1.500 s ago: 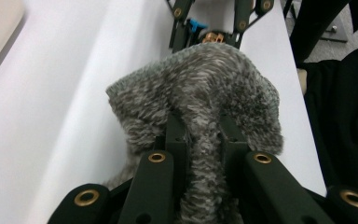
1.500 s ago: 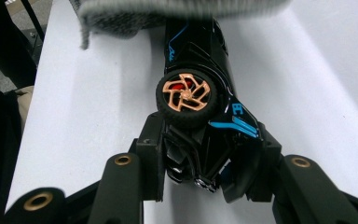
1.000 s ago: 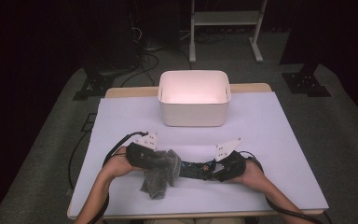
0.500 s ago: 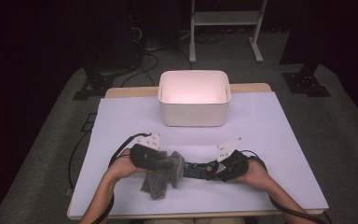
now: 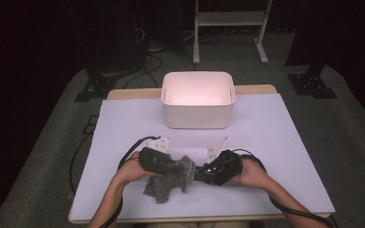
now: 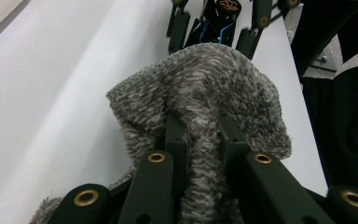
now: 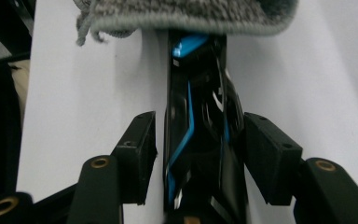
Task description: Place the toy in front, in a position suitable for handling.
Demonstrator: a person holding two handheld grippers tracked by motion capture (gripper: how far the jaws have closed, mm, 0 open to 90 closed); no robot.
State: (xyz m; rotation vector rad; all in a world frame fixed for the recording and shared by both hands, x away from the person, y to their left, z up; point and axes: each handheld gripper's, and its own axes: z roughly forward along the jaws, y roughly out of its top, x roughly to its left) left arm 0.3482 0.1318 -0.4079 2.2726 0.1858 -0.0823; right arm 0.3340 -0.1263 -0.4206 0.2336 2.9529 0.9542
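A grey fuzzy cloth [image 5: 168, 183] hangs from my left gripper [image 5: 178, 168], which is shut on it near the table's front edge. In the left gripper view both fingers pinch a fold of the cloth [image 6: 205, 79]. A black object with blue trim [image 7: 200, 116] lies between the pads of my right gripper [image 7: 198, 144], and its far end runs under the cloth's edge [image 7: 182, 16]. The right jaws have just been opening. A thin gap shows beside the left pad. From above, the right gripper [image 5: 202, 172] points left at the cloth.
A white bin [image 5: 197, 114] stands at the middle back of the table, open and glowing pink inside. A white sheet [image 5: 275, 142] covers the tabletop. Cables trail from both grippers. Dark floor, stands and a rack surround the table.
My right gripper has shifted a little left toward the cloth and risen slightly. The left hand and the cloth have stayed nearly in place.
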